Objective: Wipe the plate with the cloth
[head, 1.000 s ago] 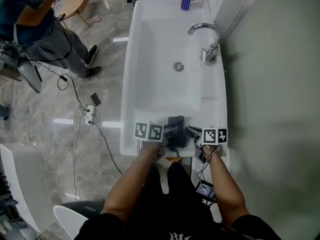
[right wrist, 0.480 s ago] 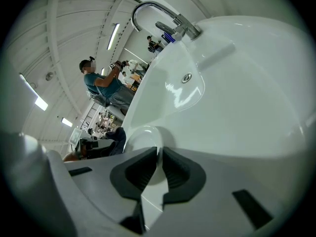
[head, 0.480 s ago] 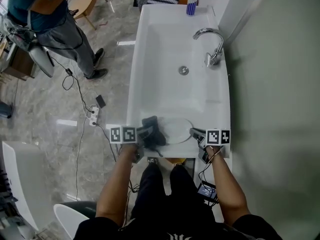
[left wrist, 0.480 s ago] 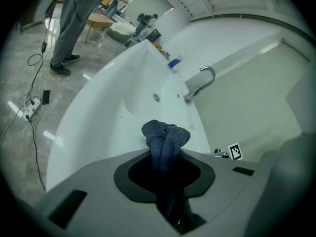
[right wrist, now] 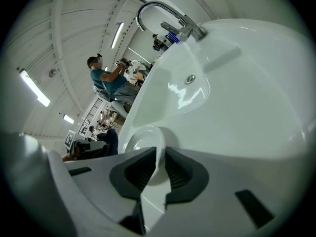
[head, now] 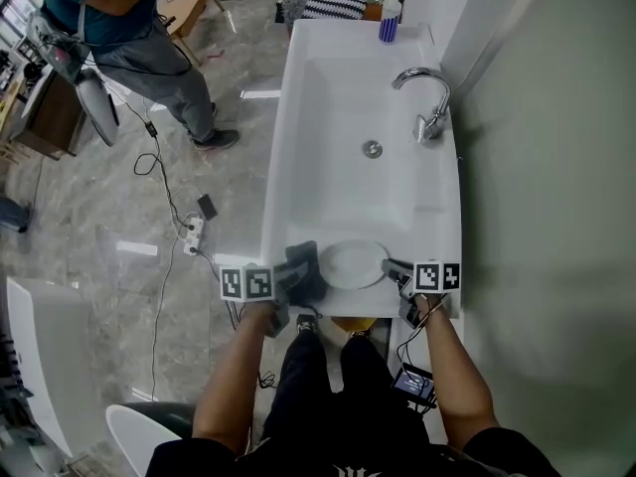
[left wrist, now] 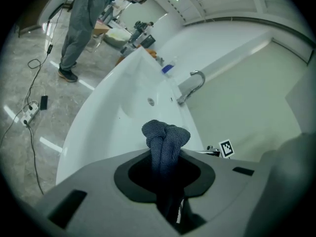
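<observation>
A white plate [head: 353, 264] sits at the near end of the white sink [head: 338, 137]. My right gripper [head: 390, 266] is shut on the plate's right rim; in the right gripper view the plate [right wrist: 143, 139] stands edge-on between the jaws. My left gripper [head: 298, 278] is shut on a dark blue cloth [head: 303, 266], which hangs just left of the plate over the sink's near-left edge. In the left gripper view the bunched cloth [left wrist: 165, 139] sticks out past the jaws, and the plate is not in that view.
A chrome tap [head: 425, 102] stands on the sink's right side, the drain [head: 372, 148] mid-basin. A blue bottle [head: 387, 30] is at the far rim. A person [head: 119, 18] stands on the floor far left, with cables and a power strip [head: 194, 232] nearby.
My left gripper carried the cloth leftward off the plate, so the plate's face shows now. The right gripper kept its hold and stayed put. The head view shifted a little.
</observation>
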